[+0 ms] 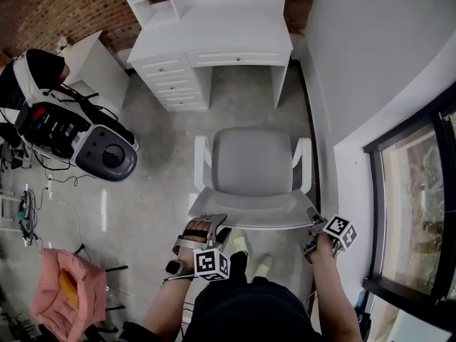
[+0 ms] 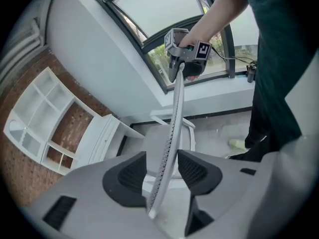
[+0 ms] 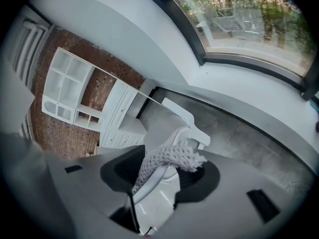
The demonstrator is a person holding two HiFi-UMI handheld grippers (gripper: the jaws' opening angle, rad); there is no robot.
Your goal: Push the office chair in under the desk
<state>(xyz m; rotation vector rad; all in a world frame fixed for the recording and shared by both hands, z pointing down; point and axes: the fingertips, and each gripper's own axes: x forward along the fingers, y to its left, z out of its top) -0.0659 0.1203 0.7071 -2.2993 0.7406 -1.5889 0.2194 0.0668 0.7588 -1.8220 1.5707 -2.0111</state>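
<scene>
Chair (image 1: 253, 164), grey with a smooth padded seat, curved white armrests and a thin mesh backrest (image 1: 249, 216), stands on the concrete floor (image 1: 142, 191) in front of the white drawered bench (image 1: 221, 30), not under it. Left claw (image 2: 162, 172) is released, the backrest's edge between its ribbed pads. Right claw (image 3: 162, 171) grasps the backrest's knitted mesh corner.

Left gripper (image 1: 210, 221) and right gripper (image 1: 313, 218): grey housings, black ribbed fingers (image 2: 124, 176), white cubes (image 1: 211, 263) with black square markers. Wearer: dark top (image 1: 242, 312), dark trousers (image 2: 266, 118), pale shoes (image 1: 263, 265).
</scene>
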